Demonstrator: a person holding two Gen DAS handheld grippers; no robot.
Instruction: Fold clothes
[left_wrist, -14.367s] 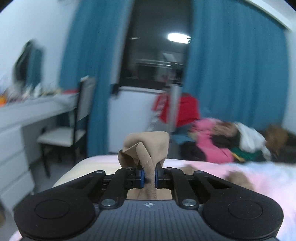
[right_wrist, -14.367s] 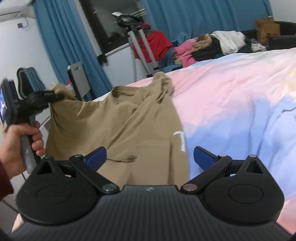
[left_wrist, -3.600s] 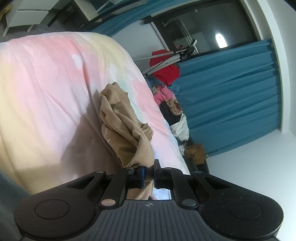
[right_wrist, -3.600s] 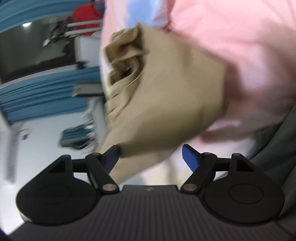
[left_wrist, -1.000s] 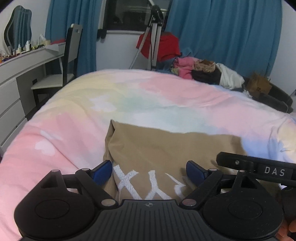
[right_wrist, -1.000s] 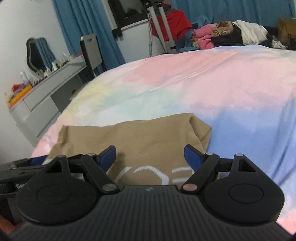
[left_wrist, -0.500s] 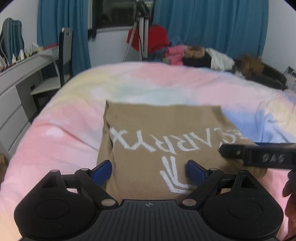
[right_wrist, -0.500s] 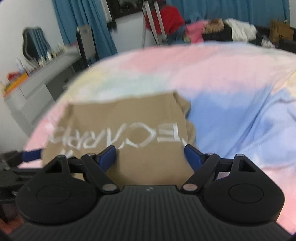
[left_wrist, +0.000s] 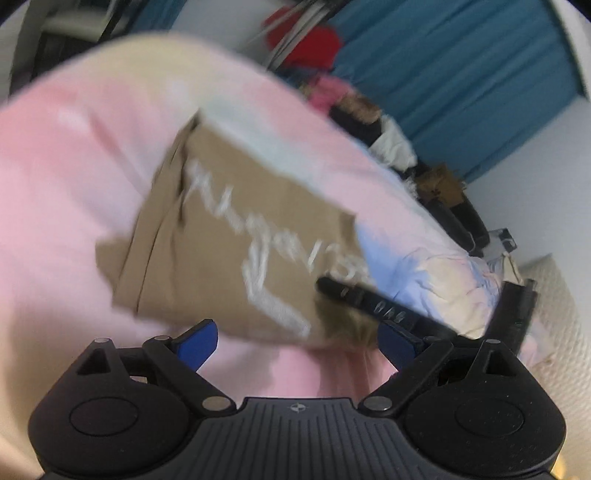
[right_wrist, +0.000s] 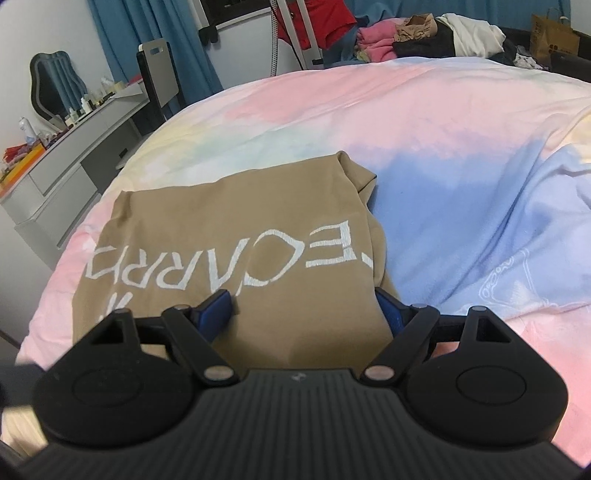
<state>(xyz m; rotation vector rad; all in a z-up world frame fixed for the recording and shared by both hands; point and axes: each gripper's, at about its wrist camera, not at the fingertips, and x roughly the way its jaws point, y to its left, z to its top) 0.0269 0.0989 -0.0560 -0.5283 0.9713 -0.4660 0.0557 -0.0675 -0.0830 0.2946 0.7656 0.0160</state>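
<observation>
Both tongs released – L (left_wrist: 295, 341) just widened, R (right_wrist: 308, 308) over folded tan shirt (right_wrist: 229, 229) on bed (right_wrist: 443, 129).

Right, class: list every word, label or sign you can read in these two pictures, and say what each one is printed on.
"ECARR", upside down, white print on the tan shirt; the ends of the word run out of sight.
Same print in the left wrist view: too blurred to read.
Light lettering on the black bar of the right tongs: too blurred to read.
Dark mark on the brown paper bag: too small to read.
</observation>
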